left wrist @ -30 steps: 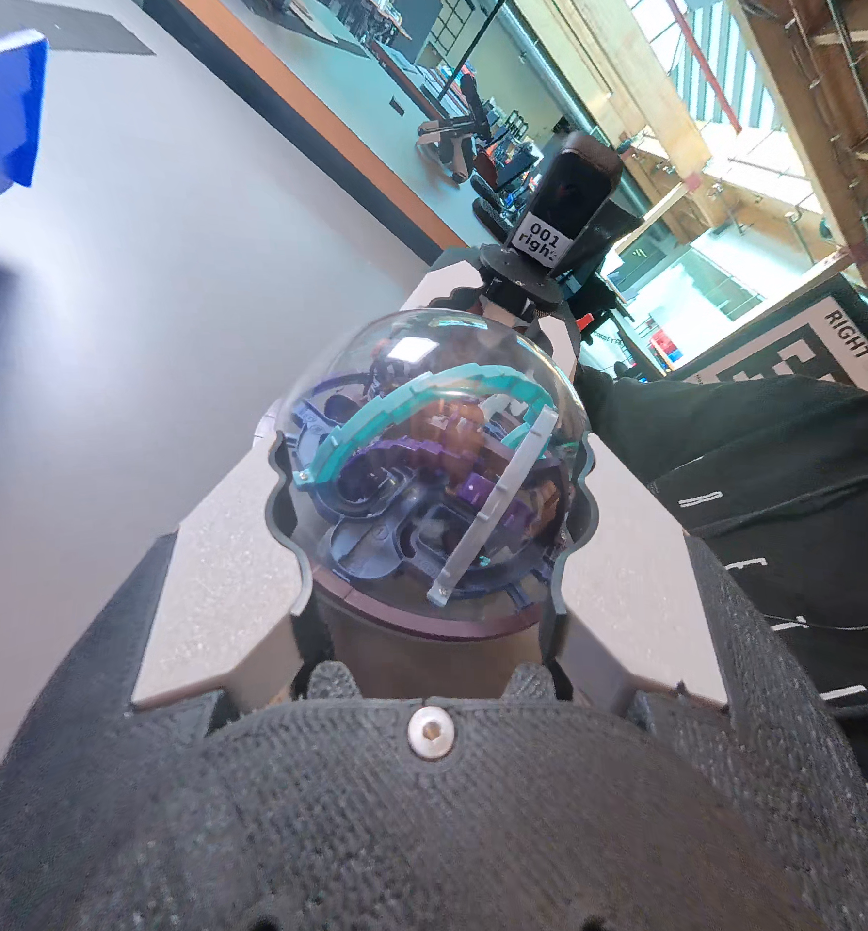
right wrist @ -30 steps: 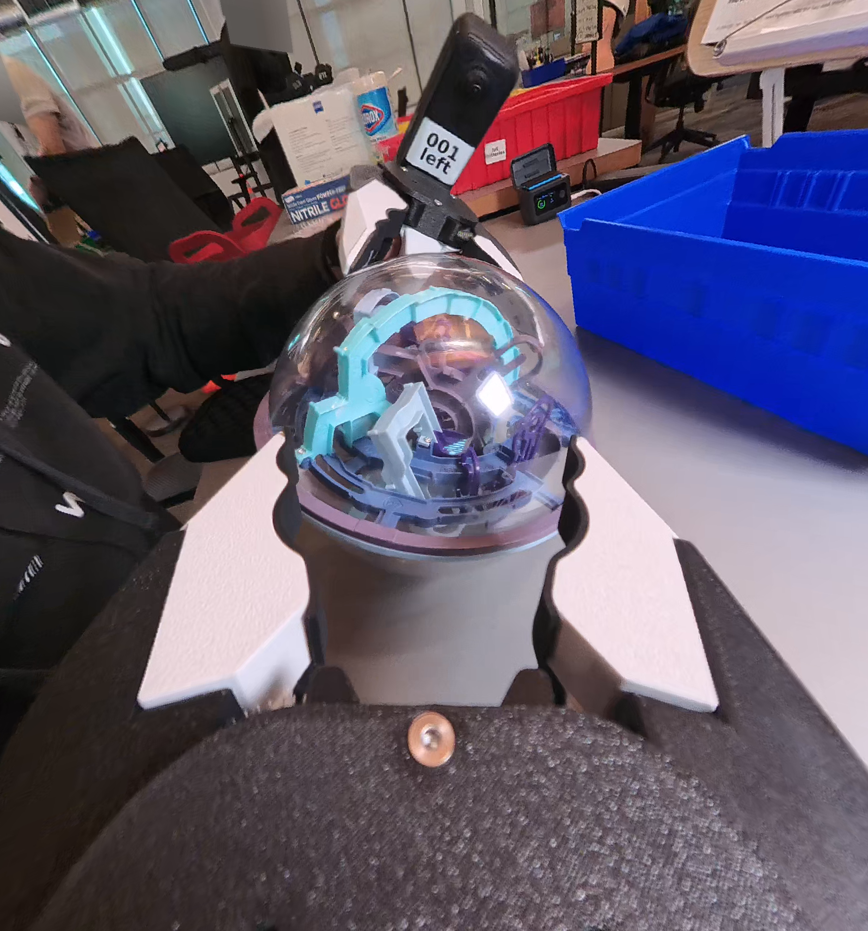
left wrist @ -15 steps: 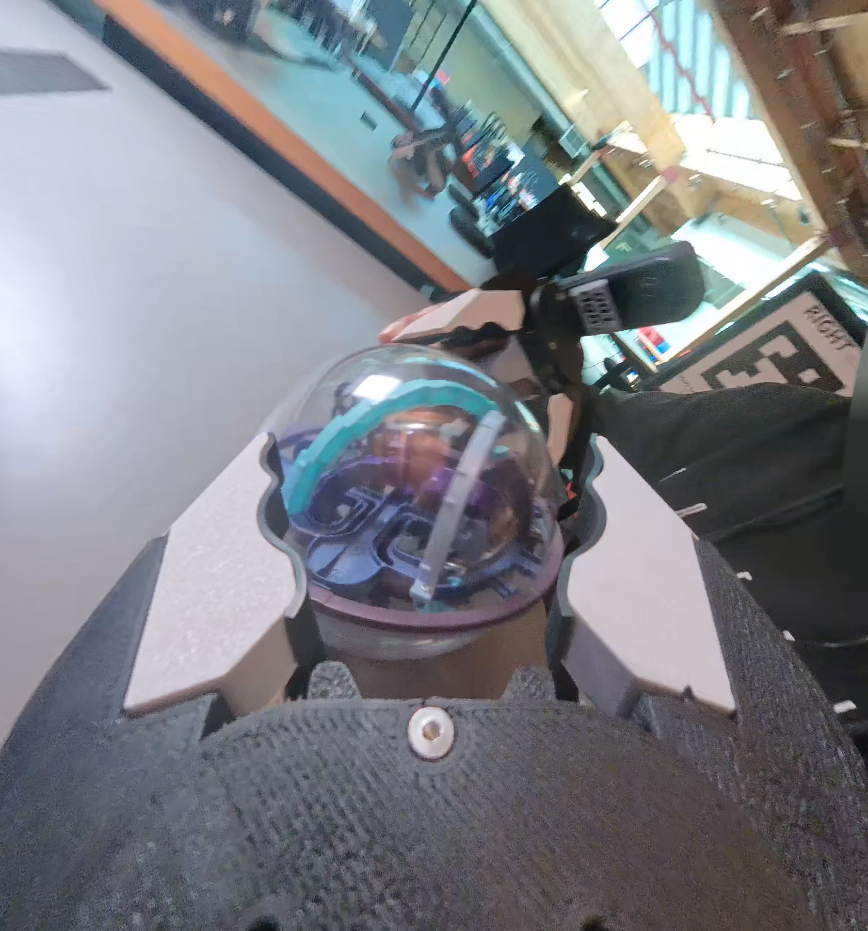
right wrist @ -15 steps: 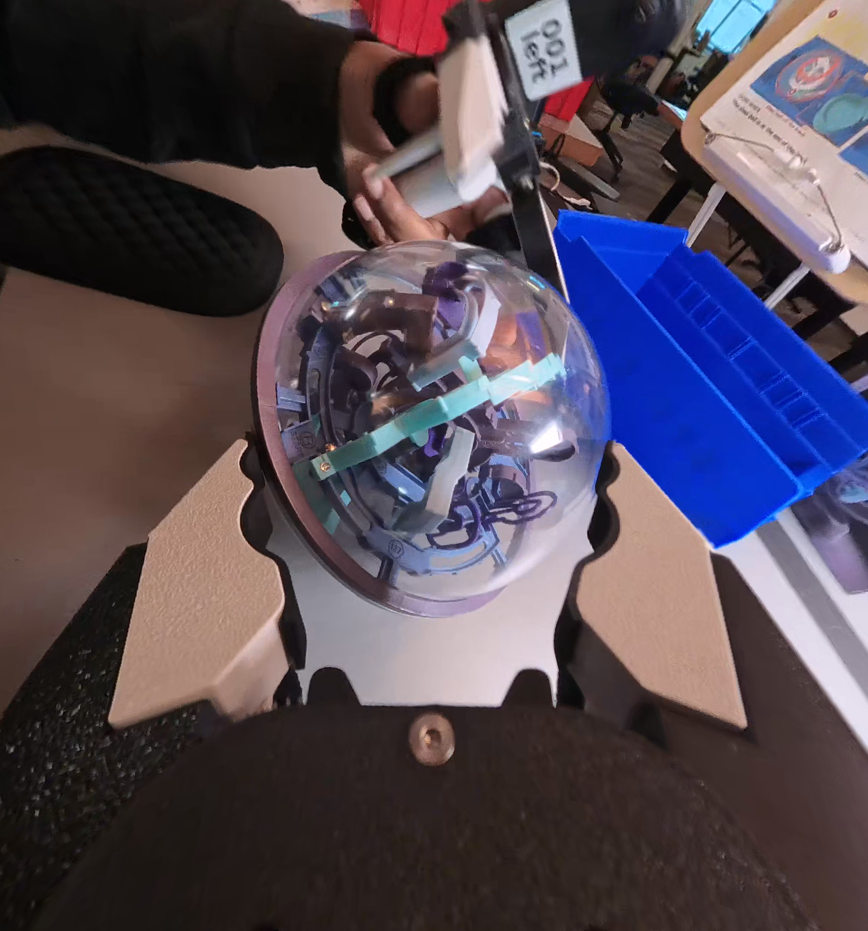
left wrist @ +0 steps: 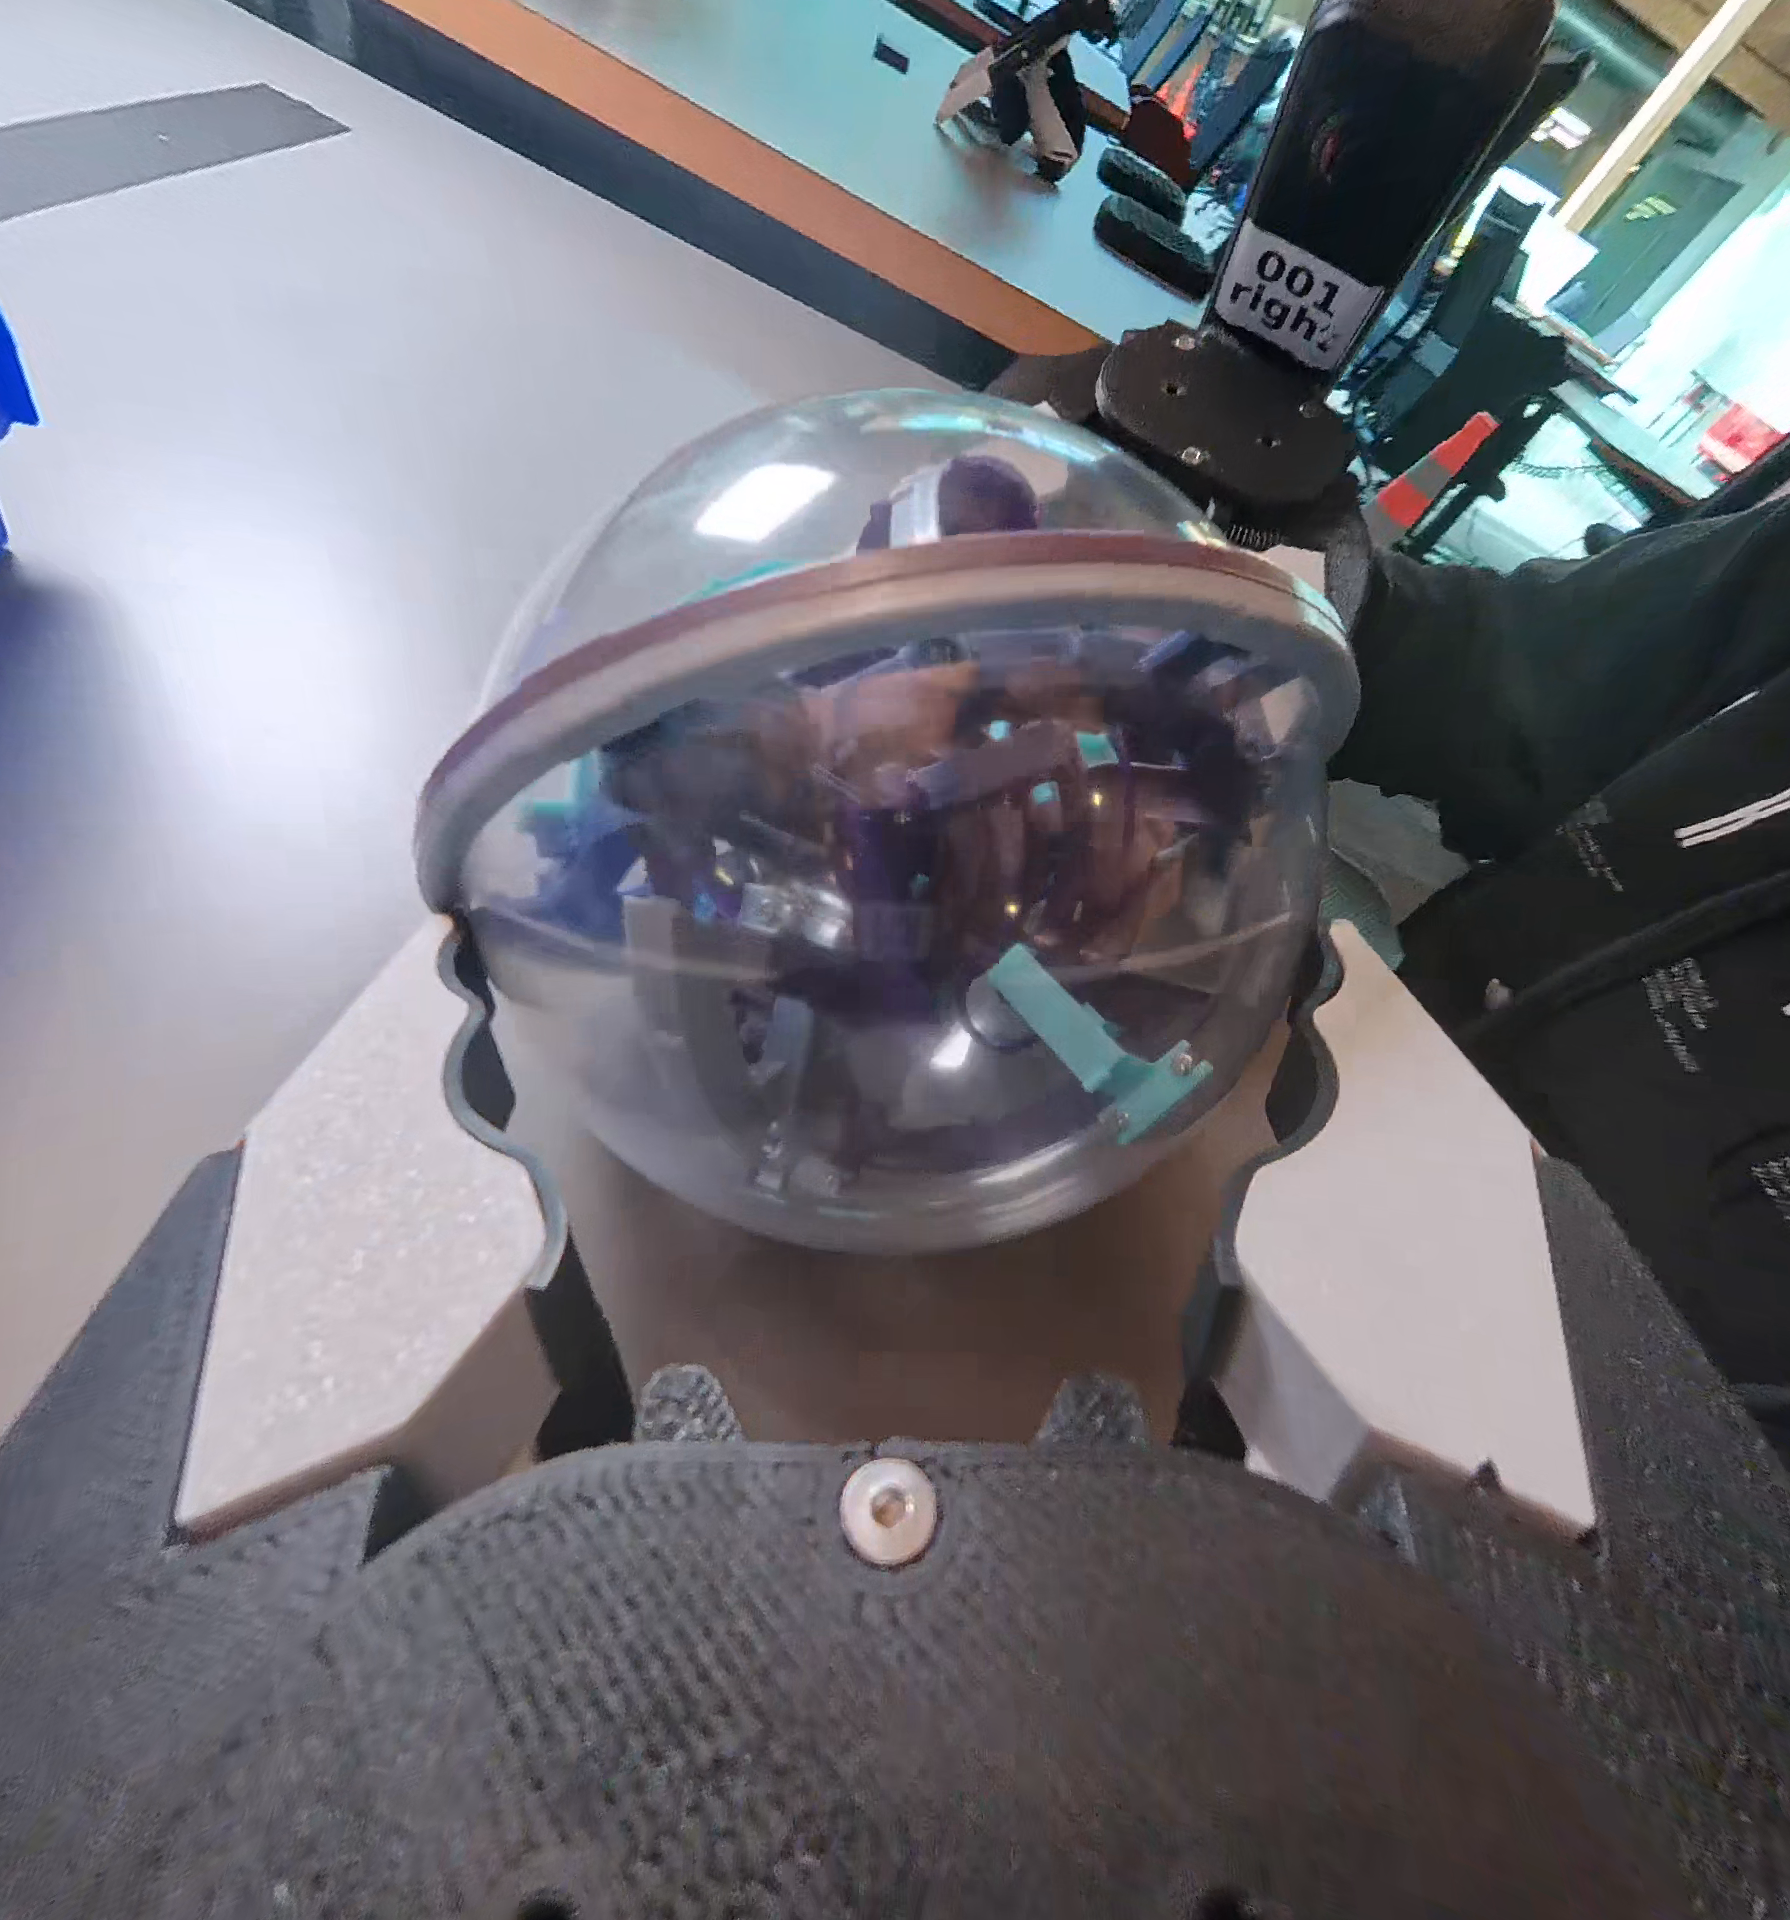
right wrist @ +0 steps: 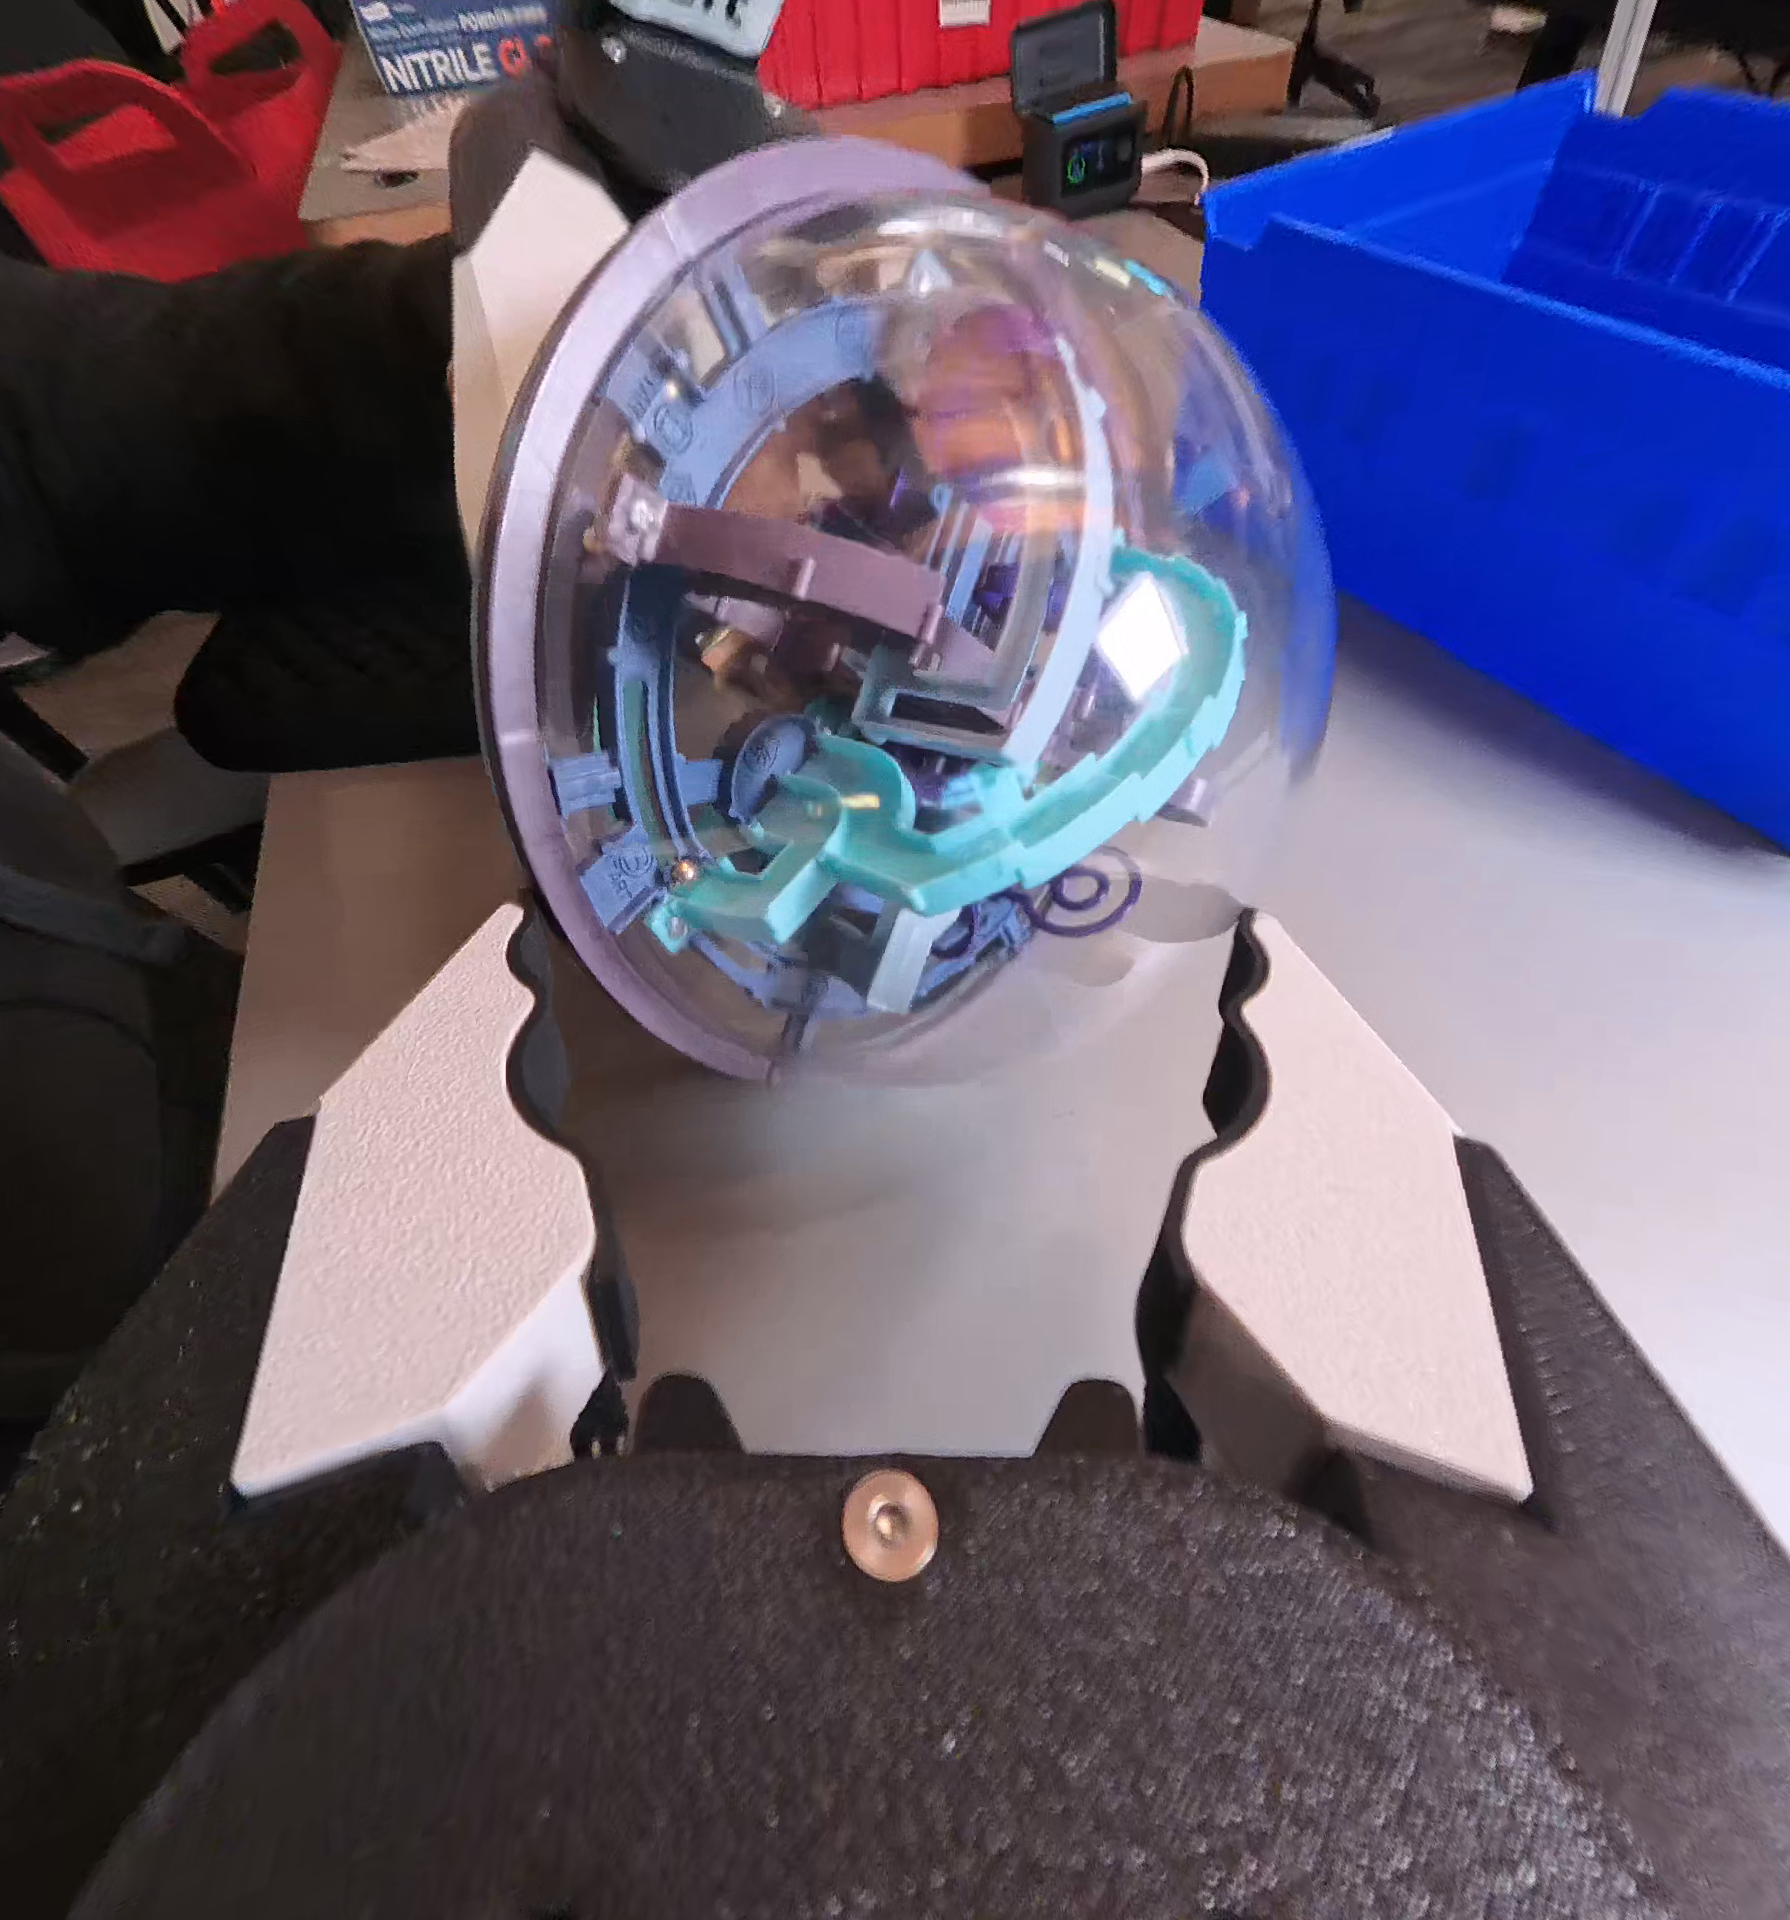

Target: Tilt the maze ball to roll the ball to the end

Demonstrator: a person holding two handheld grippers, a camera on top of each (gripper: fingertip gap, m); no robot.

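Maze ball (left wrist: 886,831) sits between the fingers of both grippers above the bench (right wrist: 1597,1039), its interior tracks motion-blurred. Left gripper (left wrist: 886,997) fingers clamp its sides. Right gripper (right wrist: 886,997): finger contact cannot be determined; its far fingertip is smeared.

Off to my right a big blue bin (right wrist: 1556,416) is sitting on the pale table (right wrist: 1493,1039), with ribbed dividers showing inside. Behind it a small black gadget (right wrist: 1078,156) with a lit screen is resting on a wooden desk. A red crate (right wrist: 974,47) is standing back there too, and something red with handle cutouts (right wrist: 143,156), maybe a tote, is lying beside a glove box (right wrist: 455,47). Across the room an orange cone (left wrist: 1442,488) is poking up.
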